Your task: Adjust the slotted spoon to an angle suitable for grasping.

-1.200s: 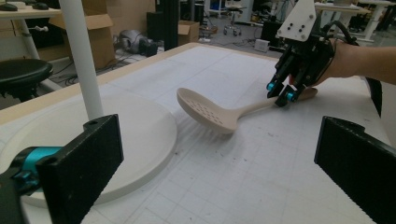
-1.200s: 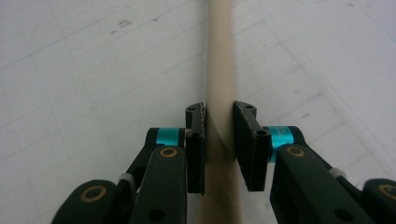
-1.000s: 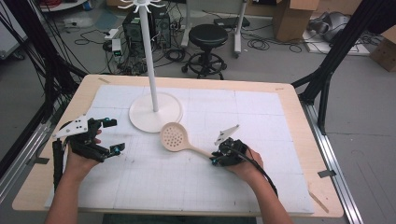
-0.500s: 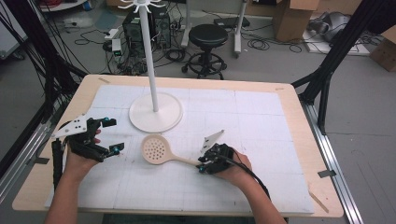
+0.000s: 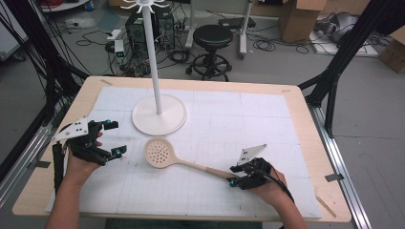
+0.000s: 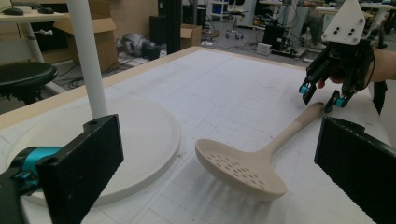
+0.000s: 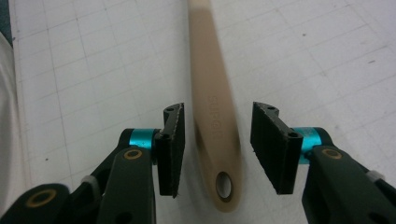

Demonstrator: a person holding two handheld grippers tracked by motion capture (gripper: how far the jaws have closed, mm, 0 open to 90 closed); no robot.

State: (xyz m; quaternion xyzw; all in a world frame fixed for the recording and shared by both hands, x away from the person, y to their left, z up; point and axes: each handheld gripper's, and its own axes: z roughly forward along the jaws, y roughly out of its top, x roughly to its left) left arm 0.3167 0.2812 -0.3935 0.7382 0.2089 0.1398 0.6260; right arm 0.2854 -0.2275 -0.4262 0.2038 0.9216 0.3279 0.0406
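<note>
Spoon (image 5: pixel 172 157) dragged left, jaws just opened

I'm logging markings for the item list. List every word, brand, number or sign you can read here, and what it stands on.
"SUPOR", as far as it can be read: faint raised letters along the spoon handle, running lengthwise, slightly blurred.
Cardboard boxes on the floor: any print is too small to read.
Mat: printed grid lines, no words or numbers.
</note>
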